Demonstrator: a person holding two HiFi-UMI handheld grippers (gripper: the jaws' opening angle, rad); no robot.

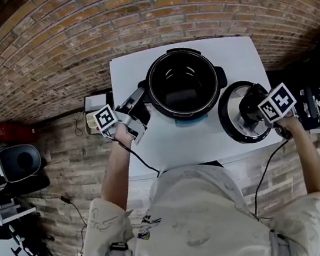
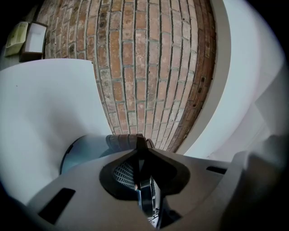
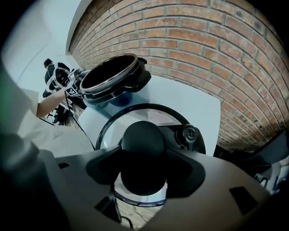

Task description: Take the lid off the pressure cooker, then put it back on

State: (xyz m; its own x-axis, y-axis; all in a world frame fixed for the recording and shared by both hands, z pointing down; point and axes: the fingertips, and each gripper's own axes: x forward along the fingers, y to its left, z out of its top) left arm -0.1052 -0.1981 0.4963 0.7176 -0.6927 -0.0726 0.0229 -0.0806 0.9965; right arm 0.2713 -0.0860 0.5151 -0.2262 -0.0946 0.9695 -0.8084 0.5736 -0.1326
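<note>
The pressure cooker (image 1: 215,80) stands open near the middle of the surface's (image 1: 198,142) back edge, by the brick wall (image 1: 75,36). Its dark inner pot is empty and its lid is off.

The left tongs (image 1: 139,105) reach in level from the surface's left edge and are clenched on the cooker's side handle (image 1: 143,94). In the left gripper view the tongs (image 2: 142,155) pinch that thin dark handle (image 2: 146,198) between their pads. The cooker's rounded body (image 2: 86,149) sits just beyond them, with the white surface (image 2: 36,113) to the left.

The lid (image 1: 240,124) is at the right edge of the surface, toward the front right corner and just beside the cooker without touching it. Its outer rim reaches to that edge or slightly past it. The right tongs (image 1: 260,103) point steeply down from above and grasp the lid by its round black knob (image 3: 143,140). In the right gripper view both jaws sit against the knob's sides. The glass of the lid (image 3: 108,135) spreads around the knob inside a dark ring, and a small valve (image 3: 189,133) stands on the lid to the knob's right. The open cooker (image 3: 122,90) shows beyond it on the surface (image 3: 194,103). Whether the lid rests on the surface or hangs just above it, I cannot tell.
</note>
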